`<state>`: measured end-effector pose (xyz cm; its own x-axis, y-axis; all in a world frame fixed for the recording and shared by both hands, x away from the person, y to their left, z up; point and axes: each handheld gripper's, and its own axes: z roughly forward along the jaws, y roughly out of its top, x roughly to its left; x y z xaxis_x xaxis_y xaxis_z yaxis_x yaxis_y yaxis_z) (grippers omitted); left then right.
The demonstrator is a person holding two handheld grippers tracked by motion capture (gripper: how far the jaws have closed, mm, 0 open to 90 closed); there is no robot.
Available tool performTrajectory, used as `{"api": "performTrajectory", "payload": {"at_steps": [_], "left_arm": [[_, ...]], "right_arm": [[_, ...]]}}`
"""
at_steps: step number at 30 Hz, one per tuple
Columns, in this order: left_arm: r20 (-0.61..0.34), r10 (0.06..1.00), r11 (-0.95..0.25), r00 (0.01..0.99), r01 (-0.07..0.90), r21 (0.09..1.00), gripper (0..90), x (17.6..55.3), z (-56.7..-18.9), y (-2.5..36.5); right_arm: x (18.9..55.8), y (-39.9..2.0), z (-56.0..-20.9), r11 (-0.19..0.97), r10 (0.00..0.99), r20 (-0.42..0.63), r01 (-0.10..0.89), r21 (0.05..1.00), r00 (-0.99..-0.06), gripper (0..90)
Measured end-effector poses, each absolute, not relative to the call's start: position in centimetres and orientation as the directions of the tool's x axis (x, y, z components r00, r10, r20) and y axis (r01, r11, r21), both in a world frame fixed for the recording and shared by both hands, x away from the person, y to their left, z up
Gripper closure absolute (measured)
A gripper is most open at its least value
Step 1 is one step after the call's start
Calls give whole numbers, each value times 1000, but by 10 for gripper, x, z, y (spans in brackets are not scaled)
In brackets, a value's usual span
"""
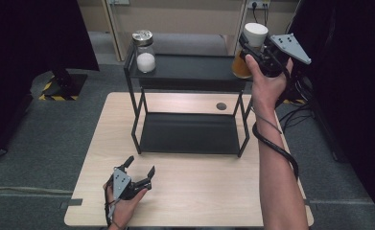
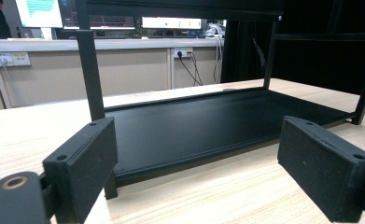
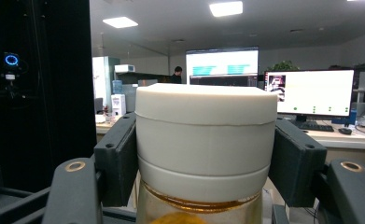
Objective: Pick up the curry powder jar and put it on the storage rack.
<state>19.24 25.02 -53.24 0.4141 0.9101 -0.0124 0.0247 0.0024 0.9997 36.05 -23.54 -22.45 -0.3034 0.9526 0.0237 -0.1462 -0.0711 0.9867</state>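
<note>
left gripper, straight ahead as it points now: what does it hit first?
Probably the front lip of the black metal rack's lower shelf, lying dead ahead between the open left gripper's jaws. Only bare light wooden table comes before it. Depth is a rough guess.

Even overhead light, soft shadows, dark edges, slight blur.
</note>
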Motion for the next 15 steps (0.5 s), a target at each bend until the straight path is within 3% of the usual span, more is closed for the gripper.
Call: {"api": "performTrajectory", "payload": {"at_steps": [15], "left_arm": [[-14, 909, 4, 416, 25, 1000, 114, 193, -532, 251]], "right_arm": [[371, -234, -224, -69, 956, 28, -133, 989, -292, 340]]}}
